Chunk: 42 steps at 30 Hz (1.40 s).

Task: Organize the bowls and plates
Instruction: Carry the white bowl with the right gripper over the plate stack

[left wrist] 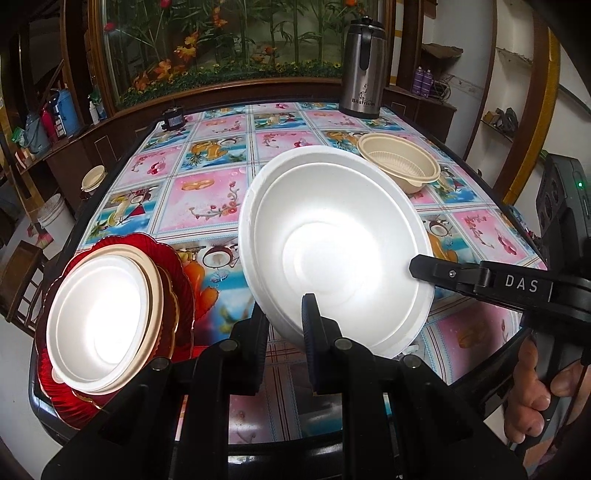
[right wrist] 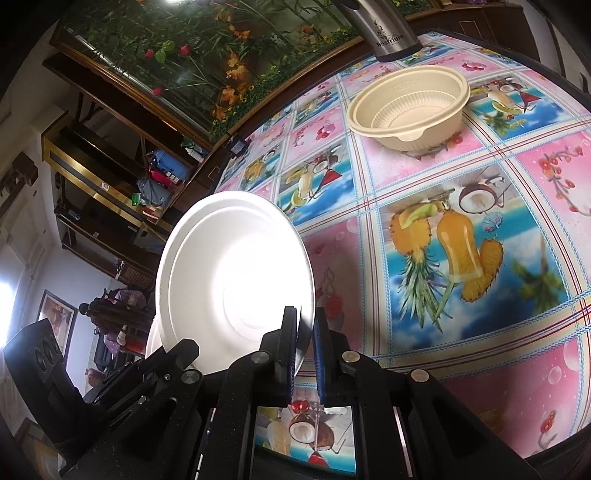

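Observation:
A white foam bowl [left wrist: 332, 240] [right wrist: 229, 266] hangs tilted above the patterned table [left wrist: 207, 199], held from two sides. My left gripper [left wrist: 286, 317] is shut on its near rim. My right gripper [left wrist: 415, 266] [right wrist: 304, 332] is shut on the rim at the bowl's right side. In the right wrist view the left gripper [right wrist: 184, 354] shows at the bowl's lower left edge. At the table's near left corner stands a stack: red scalloped plates [left wrist: 184, 306], a beige bowl [left wrist: 155, 295] and a white bowl [left wrist: 99, 317] on top. Another beige ribbed bowl [left wrist: 399, 166] [right wrist: 406, 107] sits alone farther back.
A steel thermos [left wrist: 362, 70] [right wrist: 388, 29] stands at the table's far edge, with a small black object [left wrist: 173, 118] at the far left corner. A hand [left wrist: 535, 391] grips the right gripper's handle. A white bucket [left wrist: 55, 218] is on the floor to the left.

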Tool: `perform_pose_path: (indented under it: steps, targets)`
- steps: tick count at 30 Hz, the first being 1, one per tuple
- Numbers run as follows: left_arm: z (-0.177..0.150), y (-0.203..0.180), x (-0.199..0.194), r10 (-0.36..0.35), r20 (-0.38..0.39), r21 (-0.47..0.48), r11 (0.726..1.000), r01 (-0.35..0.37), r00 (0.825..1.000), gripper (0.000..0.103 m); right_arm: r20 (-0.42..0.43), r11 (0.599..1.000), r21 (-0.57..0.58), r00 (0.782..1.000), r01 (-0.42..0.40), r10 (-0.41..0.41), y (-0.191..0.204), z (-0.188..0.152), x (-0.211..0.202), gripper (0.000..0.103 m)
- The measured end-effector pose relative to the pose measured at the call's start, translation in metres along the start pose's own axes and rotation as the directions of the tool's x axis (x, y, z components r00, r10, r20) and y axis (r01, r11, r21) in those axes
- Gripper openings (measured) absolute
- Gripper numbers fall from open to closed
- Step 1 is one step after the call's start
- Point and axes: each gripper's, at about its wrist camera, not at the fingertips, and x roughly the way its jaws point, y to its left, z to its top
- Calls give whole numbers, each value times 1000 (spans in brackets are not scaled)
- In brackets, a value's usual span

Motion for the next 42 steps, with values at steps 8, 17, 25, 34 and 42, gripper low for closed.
perform_pose_path:
  steps: [8,17,25,34,42]
  targets:
    - [0,1,-10,-7,15,3,1000,7,1000,16,4,1000,-6,1000,-12,12,5,0,-4,9]
    - [1,1,-23,0,44,11,1000,-1,999,15,10,1000,-11,1000,-26,27,9,0,-4,10]
    - [2,6,-28,11,61,5,1000,-12,998,15,14,999,-21,999,-42,42,17,1,-5,10]
    - [3,15,-28,29,69,-10,1000,-28,997,15,11,998,-28,999,-48,49,26,1,-2,10]
    - [4,31,-31,50,87,-37,998,-47,995,15,6,997,-56,999,-53,54,45,5,3,12]
